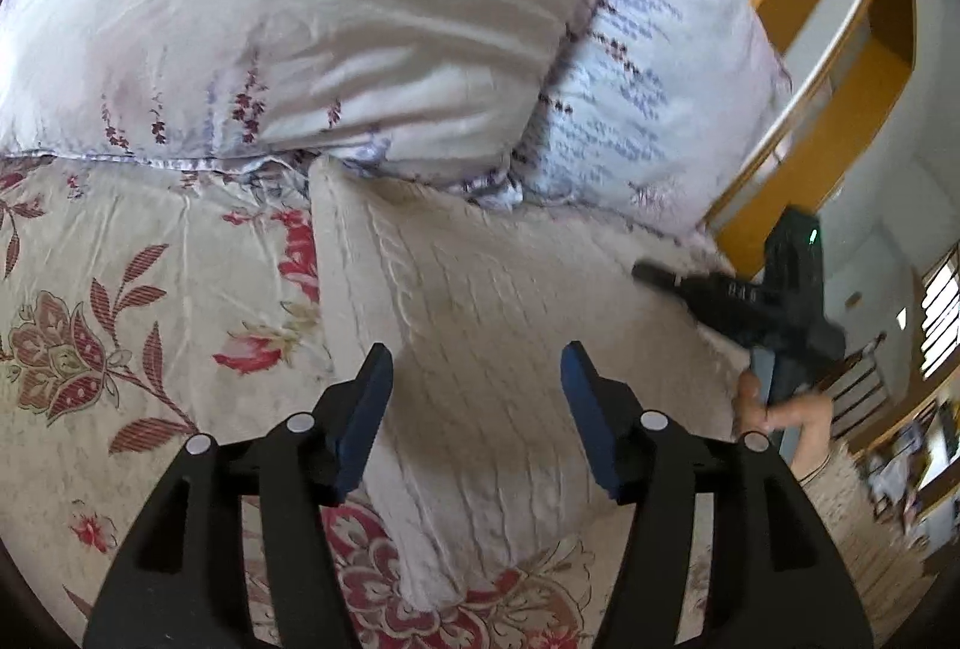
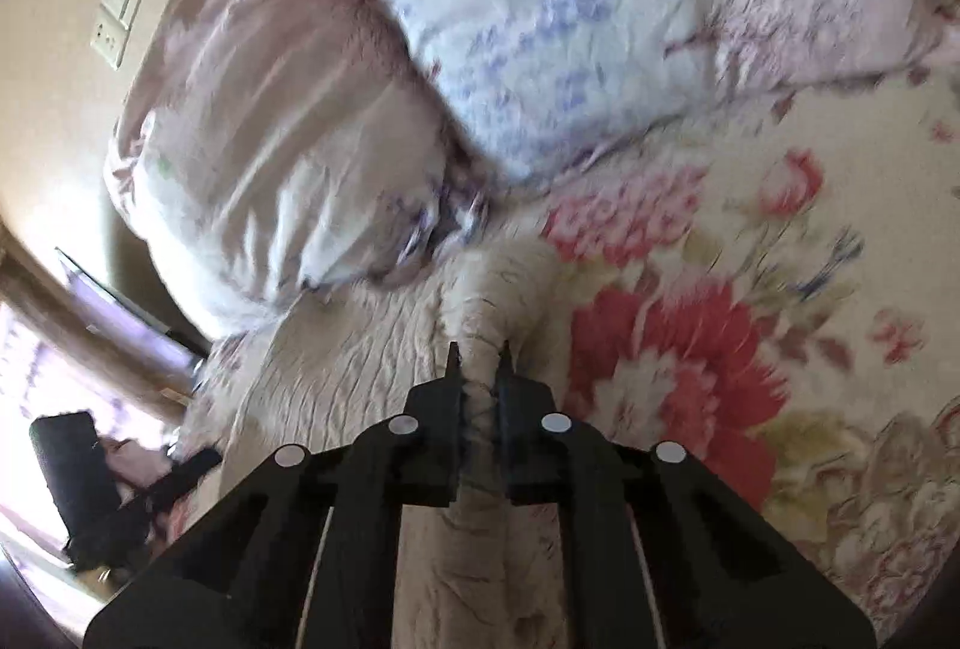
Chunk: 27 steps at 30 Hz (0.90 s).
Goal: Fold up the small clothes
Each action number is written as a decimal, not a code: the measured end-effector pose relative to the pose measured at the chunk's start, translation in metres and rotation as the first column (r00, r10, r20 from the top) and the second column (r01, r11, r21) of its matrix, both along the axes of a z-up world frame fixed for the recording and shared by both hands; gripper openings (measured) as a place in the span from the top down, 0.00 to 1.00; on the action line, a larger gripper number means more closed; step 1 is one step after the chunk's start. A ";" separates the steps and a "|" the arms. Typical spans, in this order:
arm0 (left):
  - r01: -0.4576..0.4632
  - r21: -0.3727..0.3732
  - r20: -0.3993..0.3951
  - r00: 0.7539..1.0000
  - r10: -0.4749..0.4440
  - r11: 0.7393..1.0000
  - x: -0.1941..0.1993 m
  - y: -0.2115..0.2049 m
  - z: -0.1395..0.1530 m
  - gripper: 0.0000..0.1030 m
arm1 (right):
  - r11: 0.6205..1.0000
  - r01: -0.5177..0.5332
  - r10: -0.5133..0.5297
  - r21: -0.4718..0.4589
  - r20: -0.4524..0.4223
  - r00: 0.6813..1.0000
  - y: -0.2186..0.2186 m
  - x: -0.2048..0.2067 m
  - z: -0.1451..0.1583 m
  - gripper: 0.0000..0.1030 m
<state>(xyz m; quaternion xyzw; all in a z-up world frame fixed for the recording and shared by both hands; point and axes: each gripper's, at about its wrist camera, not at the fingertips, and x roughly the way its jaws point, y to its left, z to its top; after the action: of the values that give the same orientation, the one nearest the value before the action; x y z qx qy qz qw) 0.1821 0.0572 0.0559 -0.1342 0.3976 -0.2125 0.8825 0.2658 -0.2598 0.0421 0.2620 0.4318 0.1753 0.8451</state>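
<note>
A cream cable-knit garment (image 1: 480, 337) lies on the floral bedsheet (image 1: 120, 289), reaching from the pillows toward the front. My left gripper (image 1: 477, 367) is open and empty, its blue pads just above the knit's middle. My right gripper (image 2: 480, 355) is shut on a bunched fold of the same cream knit (image 2: 360, 385) and holds it up off the sheet. The right gripper also shows in the left wrist view (image 1: 654, 274) at the knit's right edge, held by a hand.
Two pale floral pillows (image 1: 300, 19) (image 1: 648, 97) lie against the head of the bed just beyond the knit. A yellow wooden headboard (image 1: 810, 49) and wall stand to the right. The left gripper's body shows in the right wrist view (image 2: 90, 481) at lower left.
</note>
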 end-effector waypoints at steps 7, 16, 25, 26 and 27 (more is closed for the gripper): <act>-0.042 0.126 -0.013 0.999 0.044 0.991 -0.007 -0.010 -0.013 0.39 | 0.990 0.025 -0.034 -0.135 -0.065 0.997 0.005 0.000 -0.016 0.86; -0.076 0.155 -0.012 0.997 0.078 0.985 -0.019 -0.003 -0.017 0.31 | 0.974 -0.107 0.134 -0.199 0.130 0.982 0.031 -0.061 0.031 0.68; -0.097 0.184 -0.014 0.995 0.101 0.978 -0.019 -0.009 -0.032 0.20 | 0.882 -0.137 0.200 -0.451 0.093 0.975 0.077 -0.077 0.004 0.61; -0.094 0.177 -0.002 0.995 0.096 0.980 -0.024 -0.009 -0.029 0.20 | 0.885 -0.131 0.195 -0.446 0.100 0.976 0.076 -0.079 0.007 0.57; -0.093 0.175 0.021 0.996 0.091 0.980 -0.030 -0.008 -0.026 0.20 | 0.892 -0.119 0.186 -0.437 0.113 0.976 0.074 -0.083 0.011 0.45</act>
<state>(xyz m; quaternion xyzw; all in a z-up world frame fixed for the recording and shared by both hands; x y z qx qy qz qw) 0.1520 0.0488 0.0299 -0.0727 0.4025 -0.1362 0.9023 0.1831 -0.1855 0.0527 0.0217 0.4133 0.1619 0.8958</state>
